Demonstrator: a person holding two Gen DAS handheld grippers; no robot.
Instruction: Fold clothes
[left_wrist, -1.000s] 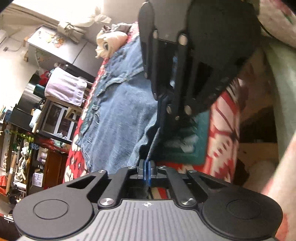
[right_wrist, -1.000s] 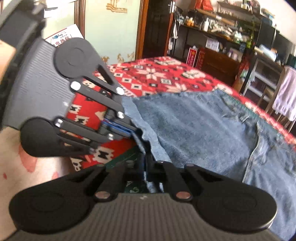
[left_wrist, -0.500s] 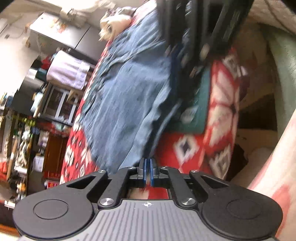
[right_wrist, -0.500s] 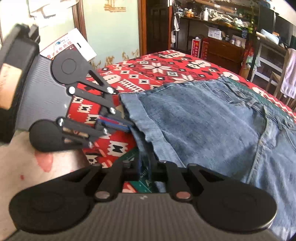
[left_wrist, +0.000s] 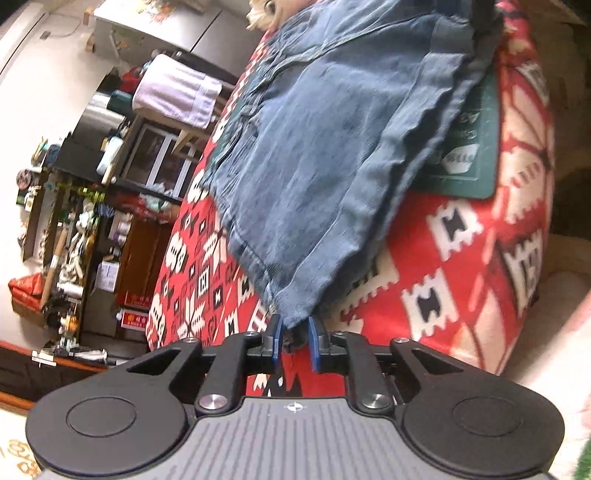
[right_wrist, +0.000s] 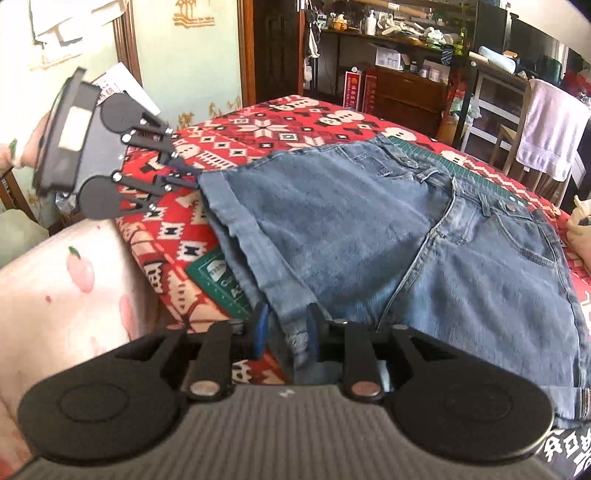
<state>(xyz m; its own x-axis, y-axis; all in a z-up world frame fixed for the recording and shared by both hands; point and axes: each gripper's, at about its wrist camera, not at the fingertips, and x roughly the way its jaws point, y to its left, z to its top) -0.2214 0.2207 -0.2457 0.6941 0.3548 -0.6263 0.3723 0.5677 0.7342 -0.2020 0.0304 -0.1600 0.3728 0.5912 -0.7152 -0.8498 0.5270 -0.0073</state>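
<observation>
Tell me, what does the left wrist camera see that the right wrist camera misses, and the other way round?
Only the left wrist view shows the grey cabinet beyond the table. Only the right wrist view shows the waistband buttons, the peach-print fabric, and the left gripper from outside. Both show the denim jeans, the red patterned cloth, the green mat, and the white towel.

The left gripper (left_wrist: 294, 340) has its blue-padded fingers (left_wrist: 276, 338) parted, with a clear gap between the two pads. The right gripper (right_wrist: 284, 330) likewise stands with its fingers (right_wrist: 260, 326) spread apart. From the right wrist view, the left gripper (right_wrist: 184, 171) sits up and to the left of the right fingertips, its fingers pointing rightward, held at its back by a hand (right_wrist: 22, 147) barely in view.
</observation>
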